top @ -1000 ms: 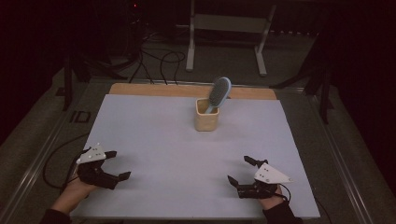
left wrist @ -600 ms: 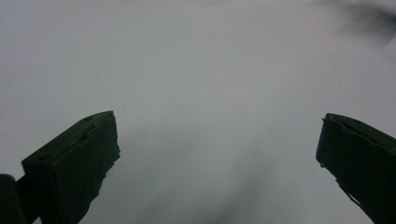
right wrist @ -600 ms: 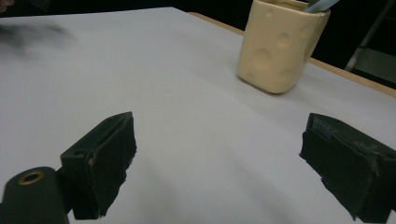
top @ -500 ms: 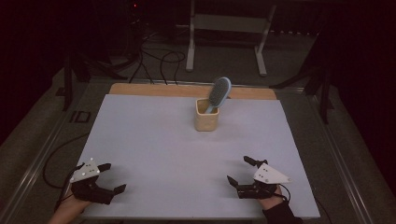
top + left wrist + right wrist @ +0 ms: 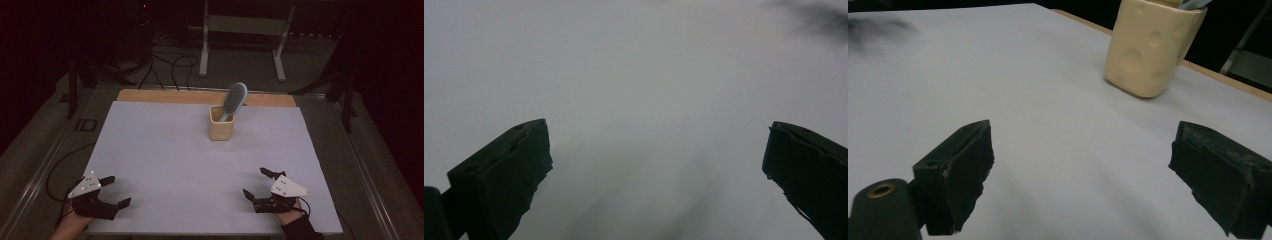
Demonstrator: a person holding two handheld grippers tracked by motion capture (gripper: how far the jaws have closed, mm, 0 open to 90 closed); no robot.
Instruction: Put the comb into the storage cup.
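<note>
The cup (image 5: 221,123) stands upright toward the far middle of the bench (image 5: 165,145), pale yellow with round dimples in its wall, and a brush (image 5: 234,100) leans out of it, handle down, grey-blue head tilted up and to the right. In my right gripper view the cup (image 5: 1149,47) sits ahead and to the right of the jaws, with bare white surface between us and a strip of wood edge behind it. My right gripper (image 5: 260,183) rests low at the near right of the bench, jaws spread wide with nothing between them, angled toward the middle. My left gripper (image 5: 113,191) sits at the near left corner, well apart from the cup, jaws likewise spread wide and holding nothing; in my left gripper view its jaws frame only blurred white surface. Nothing lies on the sheet between either gripper and the cup. A cable (image 5: 55,167) trails off the left edge from my left gripper. Beyond the bench, the dark floor carries loose cables (image 5: 172,62) and a pale metal stand (image 5: 245,30).
</note>
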